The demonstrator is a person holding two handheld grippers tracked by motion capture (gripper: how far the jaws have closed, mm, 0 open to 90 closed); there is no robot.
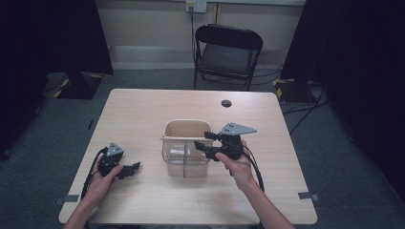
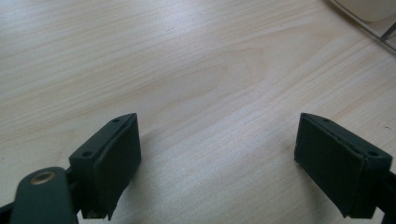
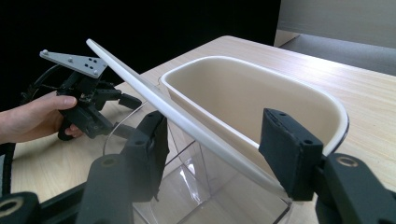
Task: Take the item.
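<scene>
A cream plastic tub [image 1: 187,128] stands mid-table with a clear plastic compartment [image 1: 184,160] on its near side. In the right gripper view a thin white handle bar [image 3: 140,81] runs slantwise over the tub [image 3: 252,88] and the clear compartment [image 3: 205,186]. My right gripper [image 1: 204,140] hovers at the container's right rim, open, its jaws either side of the bar [image 3: 217,154] without pinching it. My left gripper [image 1: 131,170] rests low on the table left of the container, open over bare wood [image 2: 219,158]. It appears farther off as the left gripper [image 3: 126,114].
A black folding chair [image 1: 228,52] stands beyond the table's far edge. A dark cable hole [image 1: 226,103] sits near the far side of the wooden table [image 1: 143,114]. Dark curtains hang left and right. A corner of the tub [image 2: 369,9] is near the left gripper.
</scene>
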